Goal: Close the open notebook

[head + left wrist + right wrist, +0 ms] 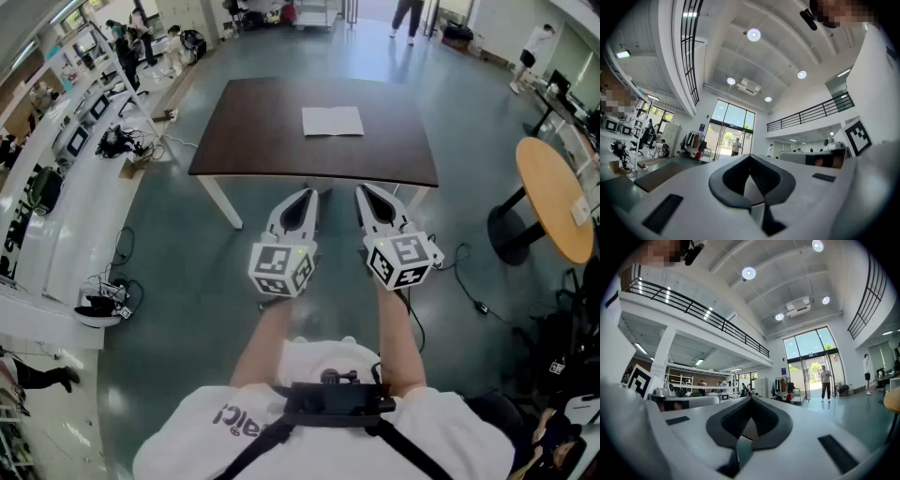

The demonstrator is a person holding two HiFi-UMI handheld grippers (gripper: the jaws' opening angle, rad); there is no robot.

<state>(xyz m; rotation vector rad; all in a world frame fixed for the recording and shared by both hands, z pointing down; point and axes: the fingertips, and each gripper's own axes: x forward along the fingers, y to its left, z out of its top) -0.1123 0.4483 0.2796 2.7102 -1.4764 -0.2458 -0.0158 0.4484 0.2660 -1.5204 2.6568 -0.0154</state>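
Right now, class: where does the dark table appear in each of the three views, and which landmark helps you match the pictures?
Head view: the dark table fills the upper middle, with the open notebook lying on it.
Left gripper view: only a corner of it shows, low at the left.
Right gripper view: not in it.
Shared landmark: the glass entrance, which both gripper views show.

Open lab hall (workbenches point(82, 192), mezzanine point(693, 305))
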